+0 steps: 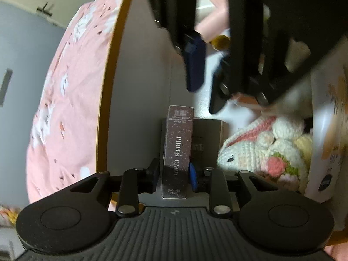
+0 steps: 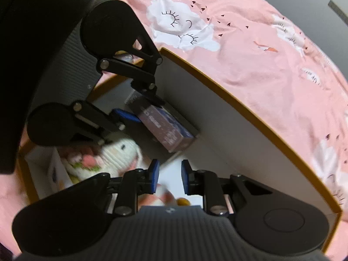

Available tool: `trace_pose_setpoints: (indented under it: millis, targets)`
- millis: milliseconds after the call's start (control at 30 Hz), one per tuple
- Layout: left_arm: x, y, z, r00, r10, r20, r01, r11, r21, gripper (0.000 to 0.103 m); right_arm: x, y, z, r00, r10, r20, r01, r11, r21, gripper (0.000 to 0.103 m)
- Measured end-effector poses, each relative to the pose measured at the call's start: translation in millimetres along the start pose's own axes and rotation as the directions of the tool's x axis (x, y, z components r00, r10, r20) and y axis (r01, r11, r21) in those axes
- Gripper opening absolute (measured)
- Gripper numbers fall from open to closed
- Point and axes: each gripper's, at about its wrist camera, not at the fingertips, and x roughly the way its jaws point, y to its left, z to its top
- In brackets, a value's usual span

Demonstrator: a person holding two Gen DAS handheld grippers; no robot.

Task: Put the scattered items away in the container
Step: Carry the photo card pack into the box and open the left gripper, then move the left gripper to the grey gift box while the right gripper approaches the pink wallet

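Note:
A dark box lettered PHOTO CARD point(image 1: 177, 150) point(image 2: 165, 130) lies inside the grey container, close to its wall with the yellow-brown rim point(image 1: 104, 100) point(image 2: 250, 108). My left gripper point(image 1: 175, 171) point(image 2: 145, 108) straddles the box's near end. A thin gap shows beside its left finger, so the pads do not press. My right gripper point(image 2: 169, 174) point(image 1: 204, 95) hangs over the container's white floor, its blue pads a narrow gap apart with nothing between them. A crocheted white bunny point(image 1: 261, 148) point(image 2: 121, 152) lies in the container beside the box.
A second dark box point(image 1: 206, 139) lies against the photo card box. A white carton with orange print point(image 1: 328, 130) point(image 2: 56, 174) stands at the container's side. A pink item point(image 1: 214, 21) and a small yellow one point(image 1: 221, 41) lie beyond. Pink cloud-print bedding point(image 2: 261, 43) surrounds the container.

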Motion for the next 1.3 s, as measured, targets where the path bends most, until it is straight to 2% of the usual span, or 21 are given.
trace_pose_setpoints:
  millis: [200,333,400,533,667,833,933,1033,1100,1233,1300]
  targets:
    - [-14.5,19.7,-7.0,0.996,-0.086,0.023,0.088,0.987,-0.135,0.04,2.2,-11.7,2.5,0.998,0.063,0.0,-0.063,0.993,0.101,0.023]
    - [-25.4,34.5,-14.2,0.986,-0.158,0.053,0.167,0.954,-0.248,0.04,3.2,-15.5,1.2,0.995,0.097,-0.006,-0.095,0.986,0.139,0.023]
    - [-26.9,38.9,-17.4,0.984,-0.169,0.058,0.179,0.939,-0.294,0.04,5.4,-14.9,0.5,0.994,0.107,-0.01,-0.104,0.983,0.15,0.023]
    - [-27.6,40.0,-22.9,0.988,-0.147,0.057,0.158,0.929,-0.334,0.04,13.2,-10.2,0.3,0.992,0.124,-0.028,-0.118,0.98,0.162,0.026]
    - [-38.8,44.5,-30.1,0.986,-0.139,0.092,0.164,0.901,-0.401,0.04,24.3,-8.6,-1.3,0.99,0.124,-0.06,-0.112,0.977,0.181,0.028]
    - [-58.4,51.4,-44.3,0.984,-0.103,0.142,0.162,0.847,-0.507,0.04,38.4,-15.2,-3.2,0.986,0.145,-0.077,-0.121,0.958,0.262,0.029]
    - [-69.2,52.9,-50.7,0.986,-0.067,0.151,0.141,0.82,-0.555,0.04,43.1,-24.1,-4.2,0.984,0.164,-0.071,-0.128,0.924,0.359,0.032]
    - [-76.7,51.5,-59.8,0.988,-0.045,0.149,0.127,0.79,-0.6,0.04,47.6,-31.6,-5.4,0.983,0.174,-0.062,-0.128,0.883,0.452,0.032]
    - [-81.3,53.2,-48.6,0.99,-0.031,0.14,0.113,0.772,-0.626,0.04,50.2,-35.0,-5.7,0.985,0.164,-0.053,-0.115,0.856,0.504,0.032]
    - [-87.8,56.9,-56.8,0.994,-0.003,0.106,0.075,0.734,-0.675,0.04,52.2,-36.5,2.2,0.989,0.141,-0.051,-0.092,0.838,0.538,0.032]
    - [-87.9,63.0,-71.1,0.998,0.006,0.067,0.042,0.714,-0.698,0.04,50.8,-33.1,7.6,0.989,0.137,-0.06,-0.087,0.851,0.518,0.032]
